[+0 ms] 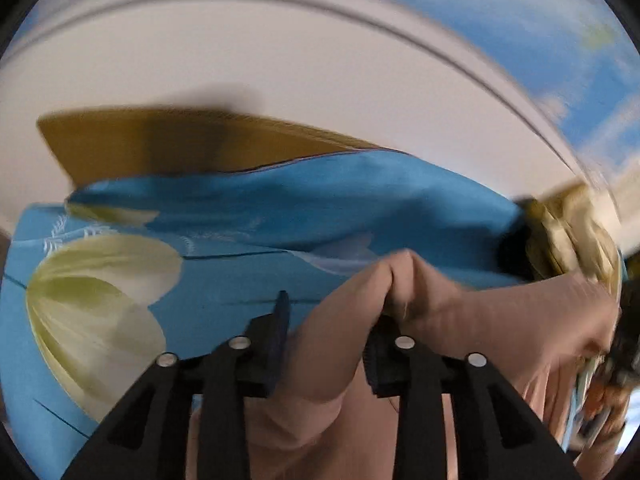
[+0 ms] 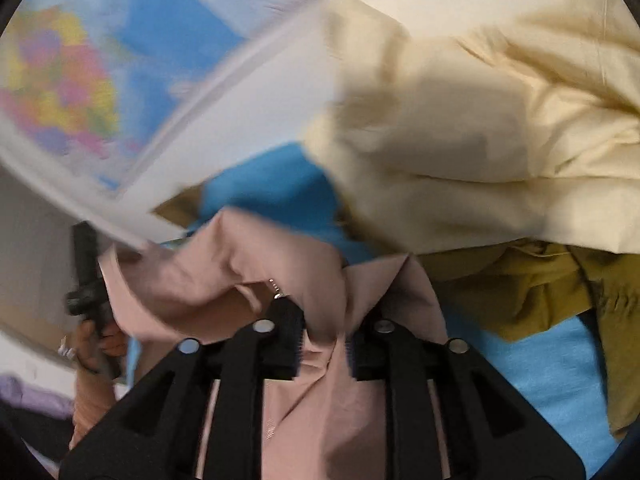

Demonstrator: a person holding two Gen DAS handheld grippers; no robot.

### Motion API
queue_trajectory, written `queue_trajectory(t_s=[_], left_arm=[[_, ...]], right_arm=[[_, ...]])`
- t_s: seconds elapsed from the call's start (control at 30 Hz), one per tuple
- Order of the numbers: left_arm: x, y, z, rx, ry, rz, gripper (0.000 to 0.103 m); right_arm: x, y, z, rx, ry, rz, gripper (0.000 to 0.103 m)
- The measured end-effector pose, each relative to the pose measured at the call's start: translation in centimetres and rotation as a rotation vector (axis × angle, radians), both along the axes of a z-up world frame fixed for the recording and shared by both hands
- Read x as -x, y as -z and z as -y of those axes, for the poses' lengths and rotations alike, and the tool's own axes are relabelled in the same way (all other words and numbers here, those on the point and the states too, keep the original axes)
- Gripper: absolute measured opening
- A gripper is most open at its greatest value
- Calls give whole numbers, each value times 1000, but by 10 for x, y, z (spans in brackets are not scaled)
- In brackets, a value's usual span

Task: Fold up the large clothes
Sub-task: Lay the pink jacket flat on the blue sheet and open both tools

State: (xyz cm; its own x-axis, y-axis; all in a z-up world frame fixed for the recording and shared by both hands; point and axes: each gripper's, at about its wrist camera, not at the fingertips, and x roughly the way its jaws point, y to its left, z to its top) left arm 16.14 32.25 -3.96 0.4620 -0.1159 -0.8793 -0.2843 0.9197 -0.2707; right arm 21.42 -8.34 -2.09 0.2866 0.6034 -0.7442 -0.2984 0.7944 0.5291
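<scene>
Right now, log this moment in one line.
task: fold large clothes | left hand-held gripper: open around pink garment | right hand-held gripper: open around it | surface: blue sheet

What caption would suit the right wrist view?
Right gripper open around a fold of dusty-pink cloth, with cream fabric and olive-green fabric piled on a blue sheet.

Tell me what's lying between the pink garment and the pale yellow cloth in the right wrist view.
In the right wrist view, blue fabric shows between the pink garment and the pale yellow cloth, with olive cloth filling the gap further right.
</scene>
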Motion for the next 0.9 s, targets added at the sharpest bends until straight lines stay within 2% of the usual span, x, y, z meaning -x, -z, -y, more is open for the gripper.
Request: queue_trajectory(t_s=[0.03,0.1,0.13,0.17,0.27,0.33,0.43,0.57,0.7,0.73,0.77,0.8,0.83,0.9], left_arm=[[-3,2,-1,-5,6,1,42],[4,-2,-3,-21,29,34,48],[10,-5,-4,-13,47,52,60],[18,-10,-4,-2,70,76,64],[41,-22,0,-33,139,138,68],[63,-26,5,-74,179,147,70],[92,-21,12,-100,236,160,72],[127,-10,17,-114,250,162,73],[144,-2,21,-121,250,174,73],[148,-1,19,-116,251,179,73],[152,1,19,-119,248,182,73],[154,3,21,-127,246,181,73],[155,4,22,-135,246,177,73],[161,3,23,-135,244,183,73]], right_arm=[[-2,0,1,-14,15,-9,39],[5,-4,3,-57,14,-1,50],[15,-12,0,-28,-11,47,59],[25,-18,-2,15,-38,94,65],[50,-25,-10,145,-85,192,69],[71,-25,-10,207,-105,241,70],[93,-13,-2,220,-141,214,73],[133,6,13,342,-163,224,73],[173,12,47,383,-161,247,72],[180,14,53,398,-163,252,58],[184,17,55,427,-168,253,24],[184,18,58,433,-170,237,10],[183,16,64,408,-161,229,4],[177,-6,82,356,-110,271,3]])
